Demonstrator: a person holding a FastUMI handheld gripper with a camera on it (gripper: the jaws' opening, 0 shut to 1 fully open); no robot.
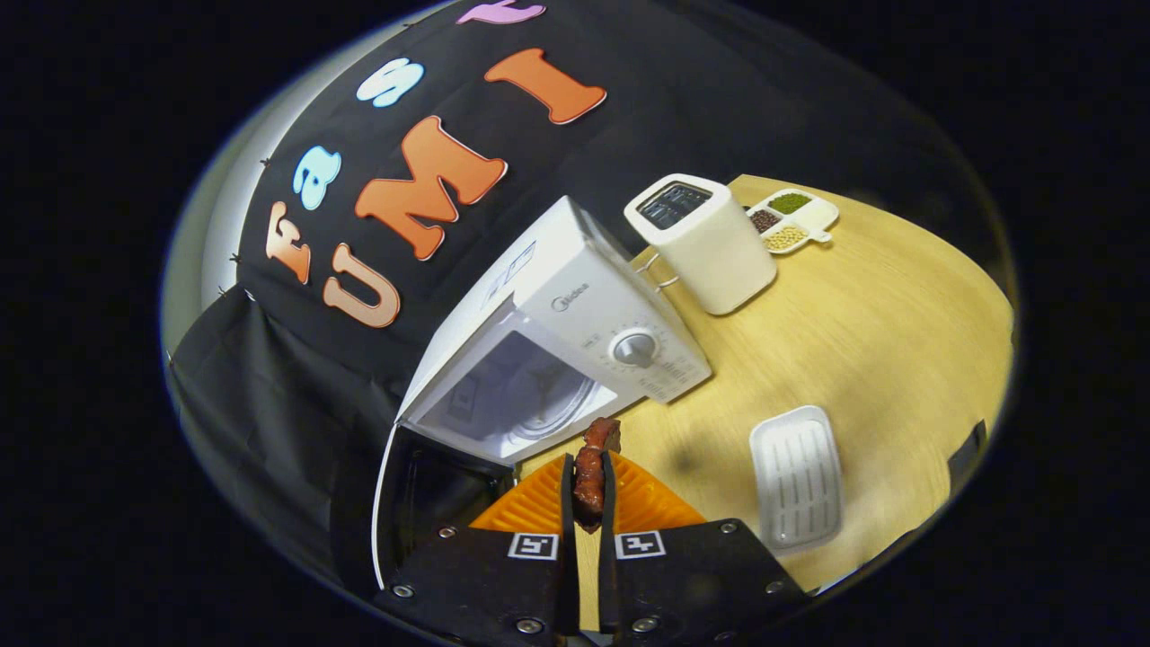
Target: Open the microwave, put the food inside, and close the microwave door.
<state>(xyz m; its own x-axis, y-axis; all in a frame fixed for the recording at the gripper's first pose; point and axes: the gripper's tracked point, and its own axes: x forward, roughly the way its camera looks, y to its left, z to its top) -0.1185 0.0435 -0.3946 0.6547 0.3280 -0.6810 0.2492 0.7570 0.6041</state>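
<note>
A white microwave (575,314) stands on the wooden table (862,323), tilted in my view, with its door (395,503) swung open to the left of my fingers. Its lit cavity (521,395) with the glass turntable lies just beyond the fingertips. My gripper (588,472) is shut on a reddish-brown piece of food (593,467), which sticks out past the fingertips toward the cavity's front edge. The dial (634,348) sits on the panel to the right of the cavity.
A white ribbed tray (798,474) lies on the table right of my fingers. Behind the microwave stands a white toaster (705,243). Beyond it lies a small divided dish (791,218) with beans and grains. Open tabletop spreads to the right.
</note>
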